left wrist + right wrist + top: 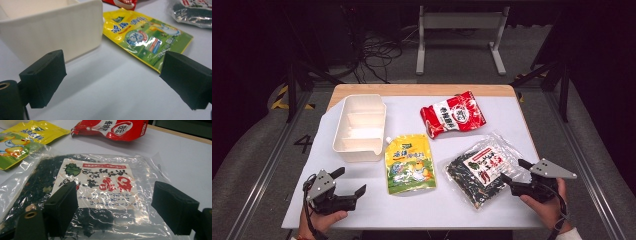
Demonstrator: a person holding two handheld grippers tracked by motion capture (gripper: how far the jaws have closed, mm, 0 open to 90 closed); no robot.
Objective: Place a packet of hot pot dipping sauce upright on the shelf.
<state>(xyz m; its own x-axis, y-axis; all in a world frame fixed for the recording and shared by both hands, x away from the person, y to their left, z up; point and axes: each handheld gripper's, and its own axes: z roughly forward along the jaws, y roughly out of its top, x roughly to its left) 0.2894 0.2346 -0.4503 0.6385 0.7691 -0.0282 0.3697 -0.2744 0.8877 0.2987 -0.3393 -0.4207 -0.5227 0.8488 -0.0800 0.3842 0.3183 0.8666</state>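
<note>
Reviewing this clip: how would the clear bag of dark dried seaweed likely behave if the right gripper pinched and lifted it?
The clear bag would probably sag and crumple: its film is already wrinkled. Its glossy, glaring plastic may slip between the right gripper jaws, now open. The loose dark flakes inside look light and would likely shift toward the low end.

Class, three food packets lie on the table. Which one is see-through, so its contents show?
The clear seaweed packet, nearest the right gripper: dark flakes show through its plastic. The red packet and yellow-green pouch are opaque and printed.
</note>
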